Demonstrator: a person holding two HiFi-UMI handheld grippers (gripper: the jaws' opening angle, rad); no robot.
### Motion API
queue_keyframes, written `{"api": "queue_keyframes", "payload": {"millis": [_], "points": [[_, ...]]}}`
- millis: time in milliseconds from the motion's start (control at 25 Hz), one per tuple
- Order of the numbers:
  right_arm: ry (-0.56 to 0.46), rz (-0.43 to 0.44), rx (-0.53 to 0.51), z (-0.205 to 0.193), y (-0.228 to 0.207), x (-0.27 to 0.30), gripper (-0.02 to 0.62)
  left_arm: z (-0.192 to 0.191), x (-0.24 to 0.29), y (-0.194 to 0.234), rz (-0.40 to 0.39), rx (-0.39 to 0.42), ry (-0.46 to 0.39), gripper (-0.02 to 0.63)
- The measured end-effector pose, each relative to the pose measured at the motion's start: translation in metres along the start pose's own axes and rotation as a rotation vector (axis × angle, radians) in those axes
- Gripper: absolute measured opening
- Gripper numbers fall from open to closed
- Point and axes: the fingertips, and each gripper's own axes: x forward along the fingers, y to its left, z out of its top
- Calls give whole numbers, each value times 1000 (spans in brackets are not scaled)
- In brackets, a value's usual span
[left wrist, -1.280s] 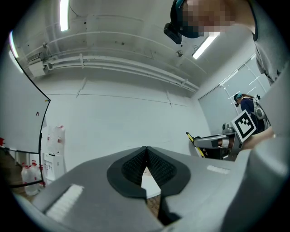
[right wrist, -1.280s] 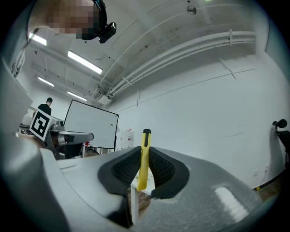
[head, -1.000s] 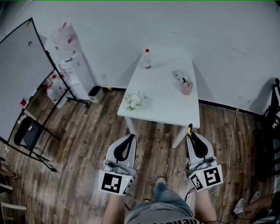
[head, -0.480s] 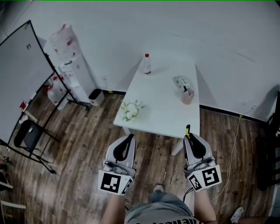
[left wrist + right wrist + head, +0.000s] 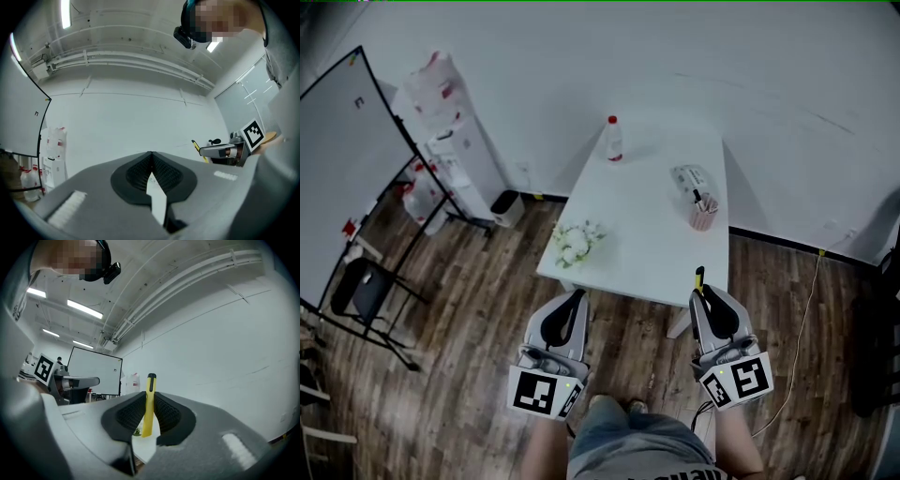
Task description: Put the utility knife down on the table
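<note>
Right gripper [image 5: 702,294] is pinching a slim yellow plastic utility knife [image 5: 149,405] upright | left gripper [image 5: 577,295] is holding nothing, jaws together

On my feed the utility knife [image 5: 149,404] is bright yellow with a black slider. The left gripper [image 5: 579,295] and right gripper [image 5: 705,296] are grey, with black ribbed pads [image 5: 127,416] and black-and-white square markers. The surface [image 5: 647,239] is plain white, the floor [image 5: 478,309] dark brown wood grain, the bottle [image 5: 614,139] red-capped, the cup [image 5: 701,214] pinkish.
</note>
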Motion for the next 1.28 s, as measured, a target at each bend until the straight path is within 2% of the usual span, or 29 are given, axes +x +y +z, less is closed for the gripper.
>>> {"api": "queue_keyframes", "payload": {"millis": [280,600,1280], "points": [[1,-10,8,-5,-13,15,54,-2,19,9,4,-3,-9,14],[0,-34,15,-6,-33,48,54,-3,59,25,-32,7,-20,14],[26,-93,28,-28,-56,147,54,-23,135,101,-91,-13,-14,14]]}}
